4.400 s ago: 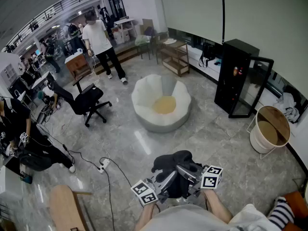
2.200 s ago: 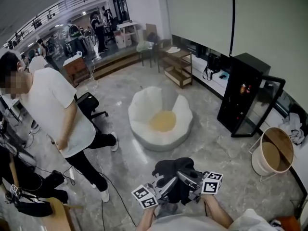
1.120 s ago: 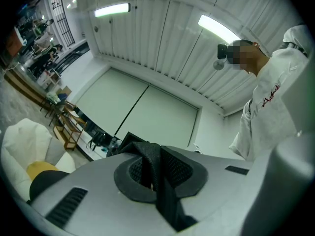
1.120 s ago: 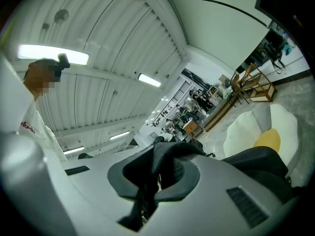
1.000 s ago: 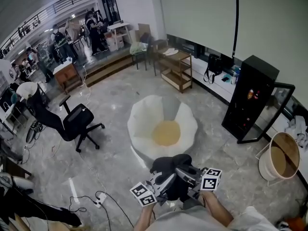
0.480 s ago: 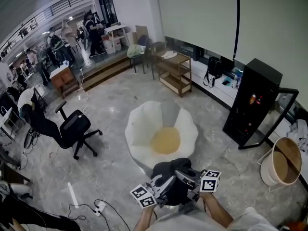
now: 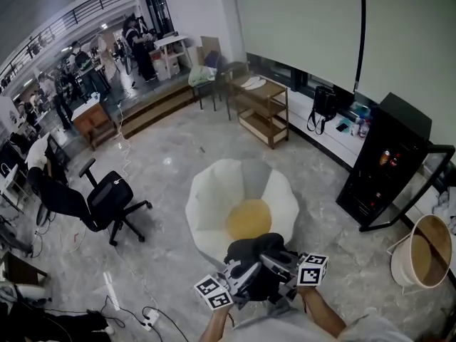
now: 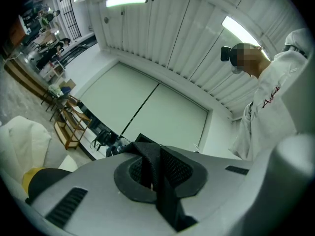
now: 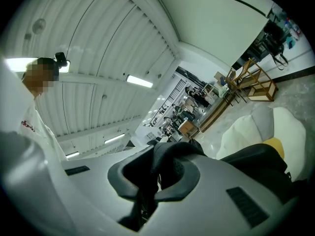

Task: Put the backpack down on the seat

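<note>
**So: backpack clamped in both claws, at the seat's near rim**

Left claw [image 7: 241, 279]: jaws pinched nearly together on a flat black webbing strap [image 8: 160, 191]. The weave is coarse and ribbed, and it runs straight down through the gap. The pads around it are dark, curved and matte; the jaw shells are smooth light-grey plastic with slotted vents.

Right claw [image 7: 283, 268]: same story, jaws narrow and gripping a thicker fold of soft black fabric [image 9: 166, 162] that bulges up over the pads.

Backpack [image 7: 251, 256]: black, soft and slumped, a rounded lump hanging between my two claws, close in front of me. In the head view it overlaps the near edge of the seat [image 7: 208, 204]. I can't tell if it touches.

The seat is a white padded tub shaped like open petals, with a round yellow cushion in the middle. It sits on a glossy grey stone floor.

Around it:
- black mesh office chair [image 7: 107, 194] on castors, well to the left
- open wooden shelf unit [image 7: 265, 109] behind the seat
- tall black cabinet [image 7: 388, 155] with its glass door swung open, to the right
- round cream tub [image 7: 426, 251] on thin legs, further right

Writing: each claw's cube carries black-and-white square markers. The left gripper view shows red script on my white shirt, too warped to read.
</note>
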### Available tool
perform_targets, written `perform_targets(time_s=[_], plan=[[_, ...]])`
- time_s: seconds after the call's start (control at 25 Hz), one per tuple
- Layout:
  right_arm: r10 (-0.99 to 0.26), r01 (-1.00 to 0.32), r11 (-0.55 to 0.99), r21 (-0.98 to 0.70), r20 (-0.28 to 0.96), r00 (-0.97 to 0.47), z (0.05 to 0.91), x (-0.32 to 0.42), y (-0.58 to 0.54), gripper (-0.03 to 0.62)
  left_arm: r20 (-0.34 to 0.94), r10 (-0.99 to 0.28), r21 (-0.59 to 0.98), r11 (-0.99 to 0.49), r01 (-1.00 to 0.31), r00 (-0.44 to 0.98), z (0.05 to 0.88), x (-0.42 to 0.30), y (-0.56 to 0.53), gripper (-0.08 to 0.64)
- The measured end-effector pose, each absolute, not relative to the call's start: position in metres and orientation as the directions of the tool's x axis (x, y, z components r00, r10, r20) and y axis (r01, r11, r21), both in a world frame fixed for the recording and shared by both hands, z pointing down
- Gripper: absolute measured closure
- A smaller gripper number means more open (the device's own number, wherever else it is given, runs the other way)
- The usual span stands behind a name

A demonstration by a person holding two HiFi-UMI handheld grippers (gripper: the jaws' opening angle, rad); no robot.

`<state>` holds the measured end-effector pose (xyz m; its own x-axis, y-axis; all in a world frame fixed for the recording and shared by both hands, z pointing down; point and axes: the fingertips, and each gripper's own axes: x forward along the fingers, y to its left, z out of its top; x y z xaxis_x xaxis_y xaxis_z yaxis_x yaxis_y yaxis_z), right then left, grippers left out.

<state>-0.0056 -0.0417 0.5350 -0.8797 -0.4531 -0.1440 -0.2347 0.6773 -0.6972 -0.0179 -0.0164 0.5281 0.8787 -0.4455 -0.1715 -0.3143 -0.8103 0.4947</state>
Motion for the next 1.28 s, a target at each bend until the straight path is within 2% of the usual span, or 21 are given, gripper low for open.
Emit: perform_targets(time_s=[0.76,1.28], plan=[[-0.391,-0.179,0.720,-0.671,-0.178,-0.903,0.510,0.006,-0.274,0.557,-0.190,-0.495,0.459,-0.808,-0.369,0.848,0.505,-0.004,-0.248,0.512],[-0.376,-0.168,0.718,-0.676,-0.173,-0.910,0.520,0.012,-0.314,0.558,-0.177,-0.510,0.485,-0.790,-0.376,0.842,0.516,0.002,-0.289,0.512]])
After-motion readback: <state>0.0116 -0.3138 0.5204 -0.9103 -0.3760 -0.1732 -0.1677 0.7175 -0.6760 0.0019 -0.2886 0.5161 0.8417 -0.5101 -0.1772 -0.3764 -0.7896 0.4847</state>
